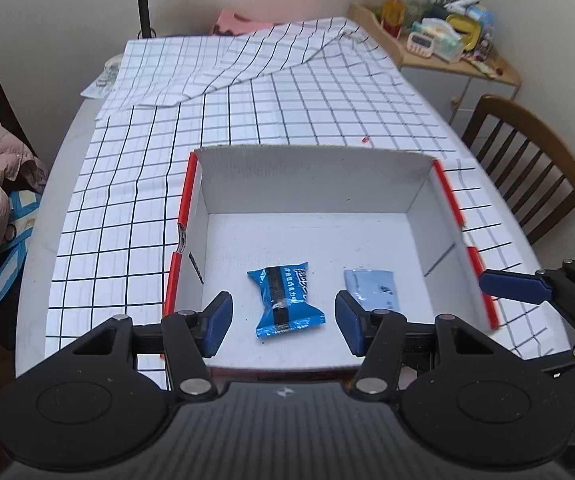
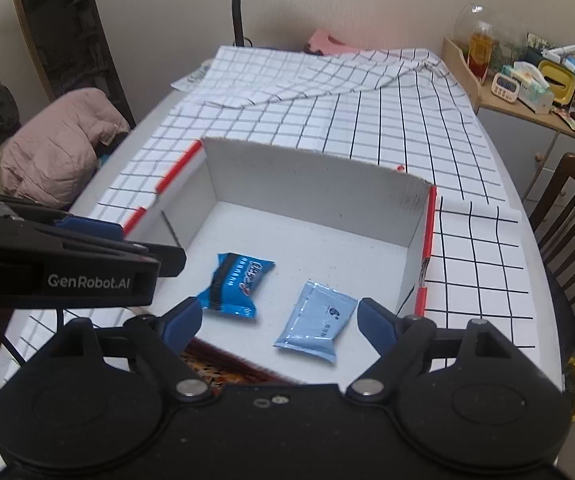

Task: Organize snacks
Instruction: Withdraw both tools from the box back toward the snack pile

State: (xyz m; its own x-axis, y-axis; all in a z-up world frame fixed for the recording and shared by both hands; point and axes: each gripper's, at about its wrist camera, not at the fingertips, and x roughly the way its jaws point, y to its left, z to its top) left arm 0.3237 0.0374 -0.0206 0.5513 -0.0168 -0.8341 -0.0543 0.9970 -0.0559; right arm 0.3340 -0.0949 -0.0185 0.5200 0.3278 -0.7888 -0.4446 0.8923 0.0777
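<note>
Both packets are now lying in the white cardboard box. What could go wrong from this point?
1. The dark blue snack packet and the pale blue flat sachet lie near the box's front edge, so later items may pile up there.
2. The left gripper and right gripper, both open and empty, hover close together and might collide.
3. The white cardboard box sits on a loose checked cloth and may slide.

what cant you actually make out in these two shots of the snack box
- Near wall of the box: hidden in both views by the camera housings.
- Print on the dark blue snack packet and the pale blue packet: too small and blurred to read.
- Items on the corner shelf: small, crowded and blurred.
- Lamp head: cut off by the top edge.
- Right tongs in the left view: only one finger shows.
</note>
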